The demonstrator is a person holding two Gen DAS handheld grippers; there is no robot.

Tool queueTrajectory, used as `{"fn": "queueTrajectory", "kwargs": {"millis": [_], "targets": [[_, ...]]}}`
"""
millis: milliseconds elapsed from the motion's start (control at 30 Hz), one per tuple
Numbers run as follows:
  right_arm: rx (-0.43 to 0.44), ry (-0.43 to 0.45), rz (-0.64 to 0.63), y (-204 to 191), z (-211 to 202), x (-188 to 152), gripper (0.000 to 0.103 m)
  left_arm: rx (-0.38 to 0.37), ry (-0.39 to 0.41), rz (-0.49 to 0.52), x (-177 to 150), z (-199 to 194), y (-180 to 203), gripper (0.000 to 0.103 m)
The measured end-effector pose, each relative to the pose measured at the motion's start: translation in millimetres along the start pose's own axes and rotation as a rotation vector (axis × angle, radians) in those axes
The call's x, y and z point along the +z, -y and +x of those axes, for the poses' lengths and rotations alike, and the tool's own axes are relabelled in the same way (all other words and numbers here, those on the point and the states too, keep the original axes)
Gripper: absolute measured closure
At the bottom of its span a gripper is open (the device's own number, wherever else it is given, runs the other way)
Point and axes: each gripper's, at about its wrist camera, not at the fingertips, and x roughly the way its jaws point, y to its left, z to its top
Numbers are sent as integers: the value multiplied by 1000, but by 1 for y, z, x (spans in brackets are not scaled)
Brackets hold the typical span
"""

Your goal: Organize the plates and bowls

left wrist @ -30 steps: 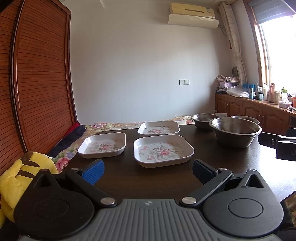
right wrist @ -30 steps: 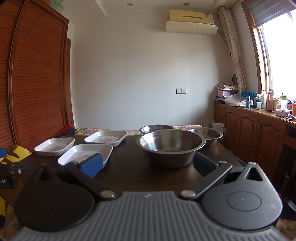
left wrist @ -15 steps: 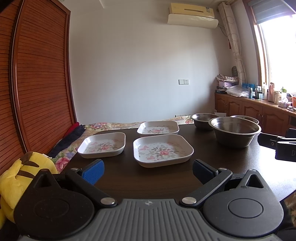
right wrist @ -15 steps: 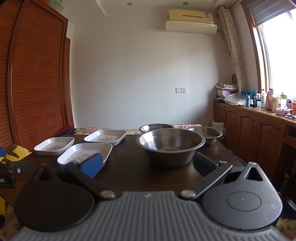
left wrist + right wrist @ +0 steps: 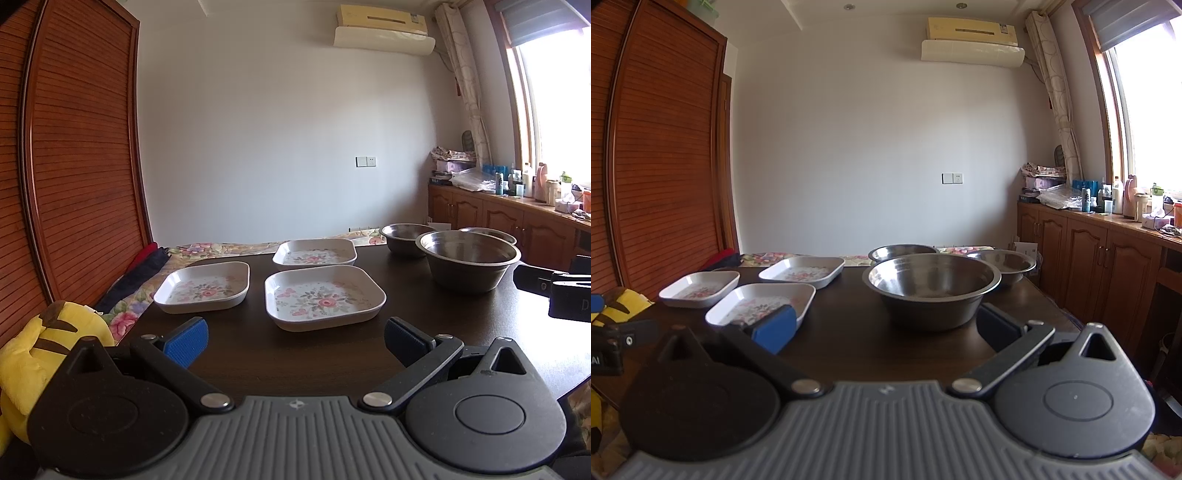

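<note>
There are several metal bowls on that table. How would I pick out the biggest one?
Start at the dark wooden table and go to its window side, away from the flowered square plates. Three steel bowls cluster there; the biggest bowl stands nearest the open right gripper, in front of the two smaller, shallower ones.

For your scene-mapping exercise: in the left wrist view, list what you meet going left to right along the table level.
Yellow plush toy → left plate → near plate → big steel bowl → right gripper at the frame's edge.
</note>
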Motion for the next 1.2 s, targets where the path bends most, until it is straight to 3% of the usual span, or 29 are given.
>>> {"fn": "queueTrajectory", "kwargs": {"millis": [400,633,1200], "targets": [[4,-16,-22,-6,9,-10,0,-6,-33,5,-7,9,1,0],[66,-39,-64,-17,21,-4,0,-27,-66,18,-10,19,-2,0],[200,-88,-128,-42,57,19,0,-28,-85,3,21,56,-39,1]]}}
